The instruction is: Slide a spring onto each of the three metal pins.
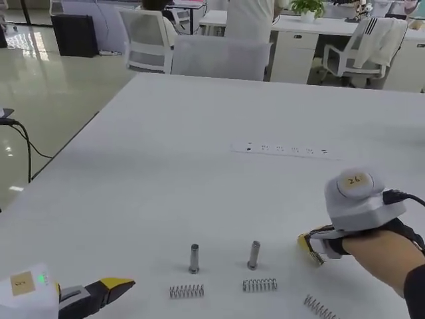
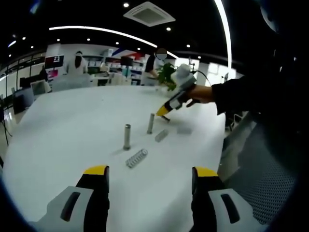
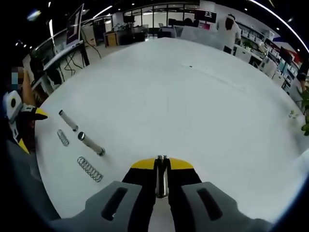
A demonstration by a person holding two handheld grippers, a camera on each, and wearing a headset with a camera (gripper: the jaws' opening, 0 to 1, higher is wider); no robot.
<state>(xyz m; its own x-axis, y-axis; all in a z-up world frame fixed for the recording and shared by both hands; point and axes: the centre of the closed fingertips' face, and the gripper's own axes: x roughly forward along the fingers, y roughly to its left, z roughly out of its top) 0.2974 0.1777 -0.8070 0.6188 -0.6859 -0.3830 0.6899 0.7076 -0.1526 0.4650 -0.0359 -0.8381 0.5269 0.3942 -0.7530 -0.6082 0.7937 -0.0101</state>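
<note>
Steel pins, two of them, stand upright on the white surface. Three springs lie just in front: light and squashy, probably best pinched mid-coil. A sticker on the right tongs seems to read 26. In the left gripper view the left tongs gape, released. In the right gripper view the right tongs are clenched on a slim, likely slippery third pin.

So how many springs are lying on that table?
3 springs: one by the left pin, one by the right pin, one cut off at the bottom edge; more may lie beyond.
</note>
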